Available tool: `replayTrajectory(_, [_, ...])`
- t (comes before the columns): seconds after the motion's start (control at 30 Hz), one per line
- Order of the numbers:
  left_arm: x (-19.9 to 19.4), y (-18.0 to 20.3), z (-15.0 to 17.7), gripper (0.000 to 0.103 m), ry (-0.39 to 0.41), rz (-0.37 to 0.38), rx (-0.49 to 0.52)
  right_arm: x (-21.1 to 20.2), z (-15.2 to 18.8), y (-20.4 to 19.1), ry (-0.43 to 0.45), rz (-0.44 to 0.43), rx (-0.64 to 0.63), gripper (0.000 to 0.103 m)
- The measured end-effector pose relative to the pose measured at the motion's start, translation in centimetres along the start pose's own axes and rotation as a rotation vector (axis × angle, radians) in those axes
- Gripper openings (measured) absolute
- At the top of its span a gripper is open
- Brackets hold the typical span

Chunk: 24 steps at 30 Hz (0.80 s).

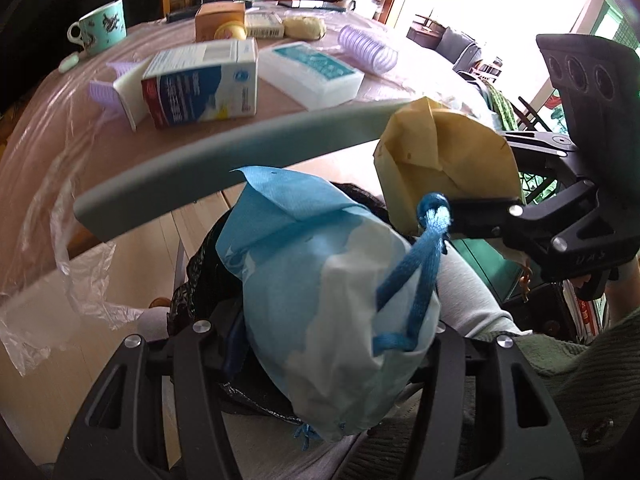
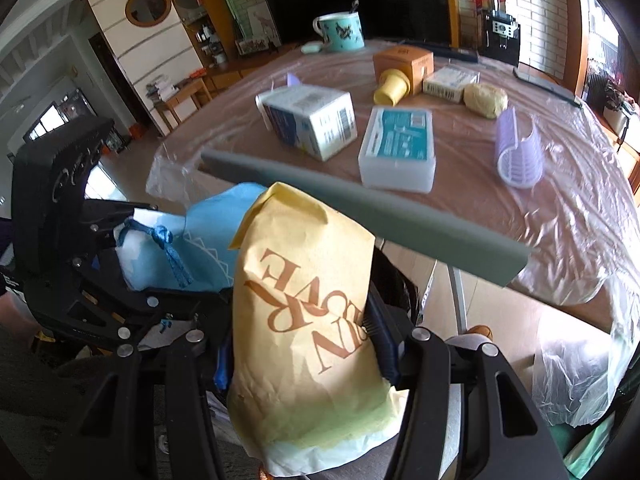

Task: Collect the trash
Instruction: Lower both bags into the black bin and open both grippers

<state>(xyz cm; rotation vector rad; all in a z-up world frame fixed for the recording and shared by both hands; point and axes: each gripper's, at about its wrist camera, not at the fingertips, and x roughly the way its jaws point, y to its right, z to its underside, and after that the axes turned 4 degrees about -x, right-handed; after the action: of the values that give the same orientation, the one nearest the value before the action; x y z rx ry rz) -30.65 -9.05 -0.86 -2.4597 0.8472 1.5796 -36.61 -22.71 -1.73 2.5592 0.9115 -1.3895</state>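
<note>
A blue paper bag (image 1: 320, 280) is clenched in the left claw (image 1: 320, 360), a yellow paper bag (image 2: 304, 344) in the right claw (image 2: 308, 360); both are held just beside the desk (image 2: 520, 208), below its edge.

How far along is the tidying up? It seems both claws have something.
In hand: the left gripper is shut on a blue-and-white paper bag, the right gripper on a yellow paper bag. Nothing visibly binned yet. Left on the table: a white carton, a teal-labelled pack, a yellow cup, among other items.
</note>
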Motion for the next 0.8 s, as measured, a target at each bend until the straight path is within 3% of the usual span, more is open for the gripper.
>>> replayTrajectory(0.8, [6.0,-2.2,1.0,0.058,-0.066,-0.063,-0.064,7.5,1.1,1.3,-0.105,0.055,0.061,0.054])
